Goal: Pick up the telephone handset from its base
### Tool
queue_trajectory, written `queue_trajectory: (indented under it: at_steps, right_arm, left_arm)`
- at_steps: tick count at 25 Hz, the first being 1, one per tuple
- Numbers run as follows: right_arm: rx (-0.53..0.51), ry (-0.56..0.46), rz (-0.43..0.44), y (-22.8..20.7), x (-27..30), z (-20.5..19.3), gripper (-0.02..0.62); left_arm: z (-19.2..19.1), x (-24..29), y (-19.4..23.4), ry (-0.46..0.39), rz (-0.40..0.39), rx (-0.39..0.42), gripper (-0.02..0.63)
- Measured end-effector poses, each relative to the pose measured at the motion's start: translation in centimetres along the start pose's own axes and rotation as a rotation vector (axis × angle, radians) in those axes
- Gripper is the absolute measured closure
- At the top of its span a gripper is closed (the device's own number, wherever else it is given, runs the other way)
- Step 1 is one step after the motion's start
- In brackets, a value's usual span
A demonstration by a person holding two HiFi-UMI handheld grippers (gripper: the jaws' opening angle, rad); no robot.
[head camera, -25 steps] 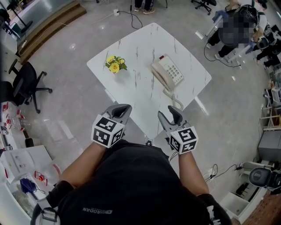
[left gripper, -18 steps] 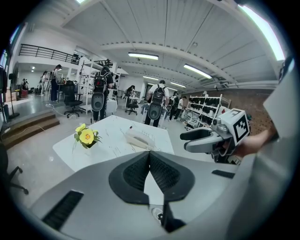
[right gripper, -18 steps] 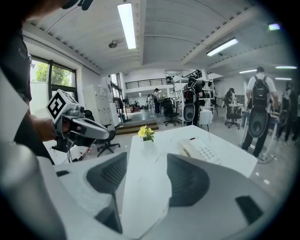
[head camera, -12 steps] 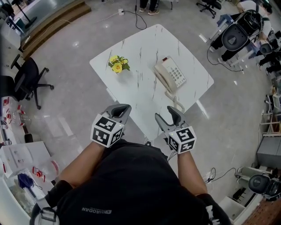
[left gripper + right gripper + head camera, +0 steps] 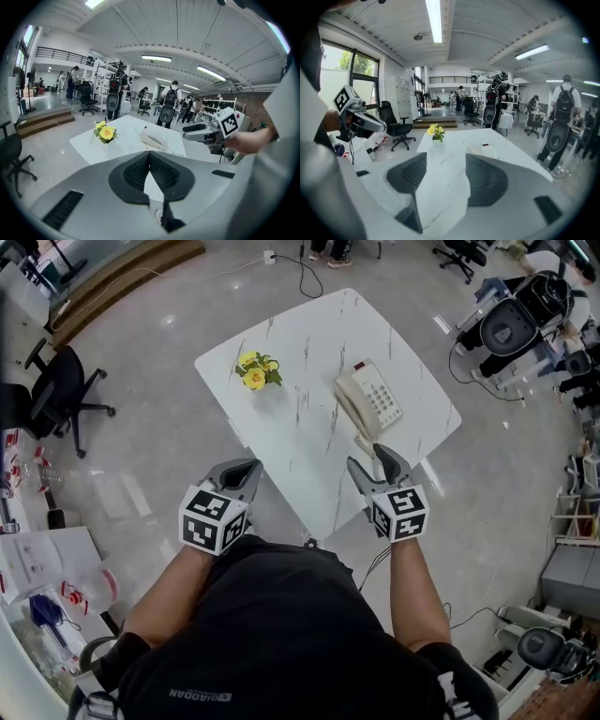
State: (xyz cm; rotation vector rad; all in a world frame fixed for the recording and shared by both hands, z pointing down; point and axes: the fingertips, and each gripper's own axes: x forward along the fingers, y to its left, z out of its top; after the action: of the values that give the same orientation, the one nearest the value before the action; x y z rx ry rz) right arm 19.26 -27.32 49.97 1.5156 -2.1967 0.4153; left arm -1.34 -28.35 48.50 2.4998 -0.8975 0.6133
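A cream telephone (image 5: 375, 399) sits on the right half of the white marble table (image 5: 309, 456). Its handset (image 5: 352, 407) lies on the base's left side, and a coiled cord (image 5: 364, 440) runs off toward the near edge. My right gripper (image 5: 372, 463) hovers over the table's near right edge just short of the cord; it is open with nothing between the jaws. The left gripper (image 5: 246, 471) is shut and empty, off the table's near left edge. From the left gripper view the telephone (image 5: 154, 139) lies ahead, clear of the shut left gripper (image 5: 150, 154). The right gripper view shows the open right gripper (image 5: 446, 157).
A small pot of yellow flowers (image 5: 255, 371) stands on the table's far left part. A black office chair (image 5: 56, 409) is on the floor to the left. Cables (image 5: 300, 263) run across the floor beyond the table, and equipment and people stand at the far right.
My right gripper has moved forward and right to the table's near edge by the cord, its jaws a little wider. The left gripper has drifted left and back.
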Motion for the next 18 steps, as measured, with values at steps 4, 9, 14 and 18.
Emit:
queue_trajectory:
  at_steps: [4, 9, 14, 18]
  right_arm:
    - [-0.018, 0.040, -0.019, -3.2, 1.8, -0.5, 0.344]
    - [-0.059, 0.141, -0.001, -5.9, 6.1, -2.0, 0.344]
    - [-0.147, 0.255, -0.007, -8.9, 10.7, -3.6, 0.344]
    - [-0.162, 0.338, -0.006, -11.6, 13.8, -4.8, 0.344]
  left_arm:
    - [-0.7, -0.3, 0.1, 0.002, 0.030, -0.030, 0.603]
    - [-1.3, -0.7, 0.8, 0.004, 0.070, -0.065, 0.603]
    - [-1.9, -1.5, 1.6, 0.008, 0.119, -0.104, 0.603]
    - [-2.5, -2.2, 2.1, 0.011, 0.163, -0.131, 0.603]
